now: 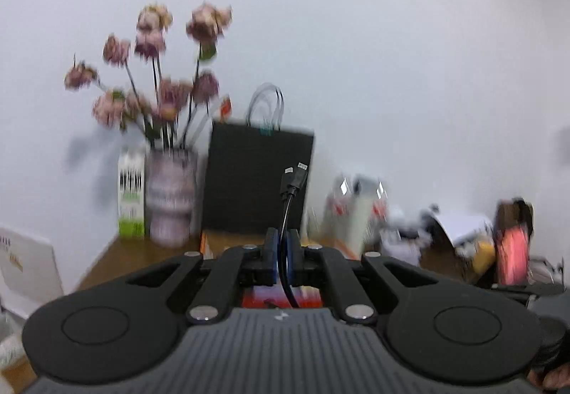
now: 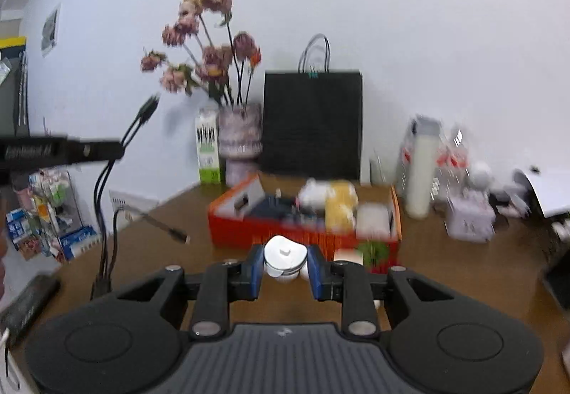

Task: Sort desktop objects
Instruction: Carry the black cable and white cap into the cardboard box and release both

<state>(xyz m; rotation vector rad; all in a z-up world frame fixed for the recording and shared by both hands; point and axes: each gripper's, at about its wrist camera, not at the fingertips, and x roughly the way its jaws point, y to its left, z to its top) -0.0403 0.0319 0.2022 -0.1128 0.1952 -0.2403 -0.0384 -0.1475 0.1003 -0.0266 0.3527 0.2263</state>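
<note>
- Left gripper: jaws clenched on a black cable, plugs sticking up above the bench
- Right gripper: jaws grasping a white round-topped object, lifted clear of the bench
- Orange box of sorted items sits mid-bench, near the back edge, before a black paper bag and a vase of flowers

black cable upright, white charger gripped

A vase of dried flowers stands beside a black paper bag, seemingly touching.
</note>
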